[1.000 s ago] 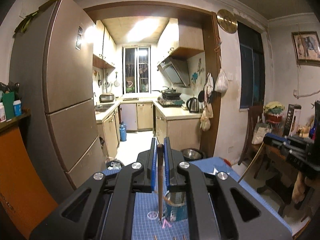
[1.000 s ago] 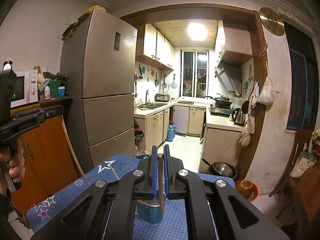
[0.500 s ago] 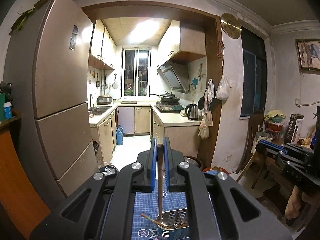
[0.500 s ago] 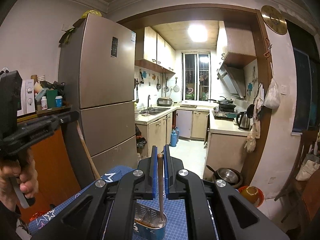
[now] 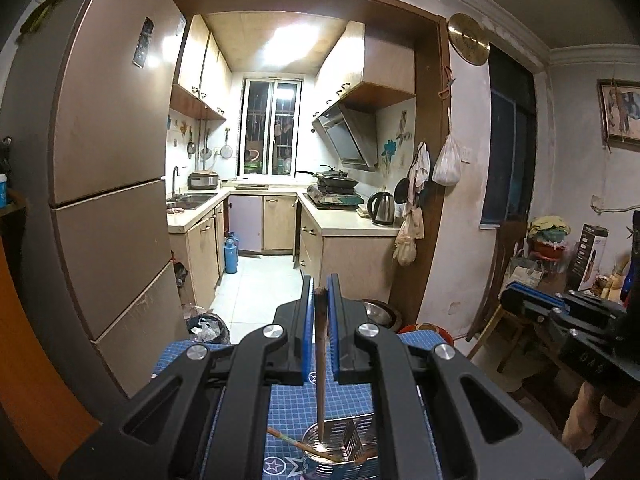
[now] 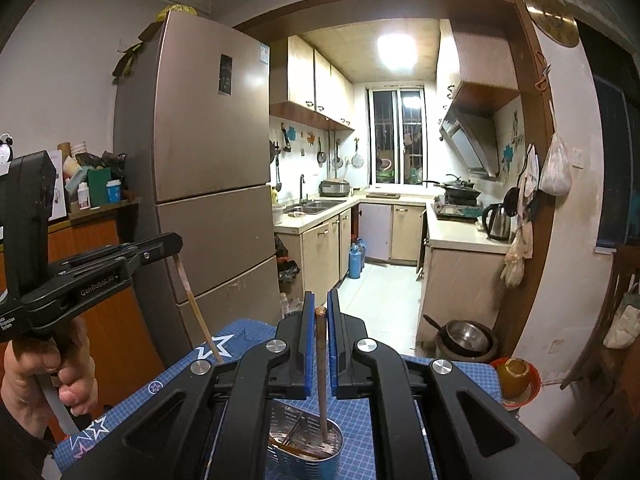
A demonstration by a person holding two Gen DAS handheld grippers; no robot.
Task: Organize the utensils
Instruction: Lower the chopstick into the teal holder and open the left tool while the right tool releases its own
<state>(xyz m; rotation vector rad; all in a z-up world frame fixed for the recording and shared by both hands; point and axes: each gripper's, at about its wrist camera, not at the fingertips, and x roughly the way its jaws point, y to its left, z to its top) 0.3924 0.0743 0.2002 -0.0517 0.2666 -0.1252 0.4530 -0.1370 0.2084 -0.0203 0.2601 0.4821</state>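
Left gripper (image 5: 320,312), seen along its own fingers: blue pads clenched on a brown chopstick (image 5: 320,364); the stick's long axis runs near vertical between the pads, blunt upper end at the fingertips, thin lower end pointing down into a metal utensil holder (image 5: 344,444); the tip lies inside the holder's rim, over the rear of its perforated basket; two further chopsticks (image 5: 304,446) already lie slanted inside the holder, their upper ends leaning out to left and right; holder stands on a blue gridded table mat (image 5: 288,404) printed with stars

Right gripper (image 6: 318,312), own view: pads likewise clenched on a second chopstick (image 6: 321,376); axis near vertical, thick end up at the fingertips, narrow end down inside the same holder (image 6: 312,444), close to its right-hand compartment wall; in this view the left gripper appears at the left edge, gripped by the person's left hand (image 6: 44,376), its chopstick slanting down and rightward toward the mat

Background: refrigerator (image 6: 208,184) at left; kitchen with window (image 6: 394,136) beyond the doorway; round wall clock (image 6: 554,18) upper right
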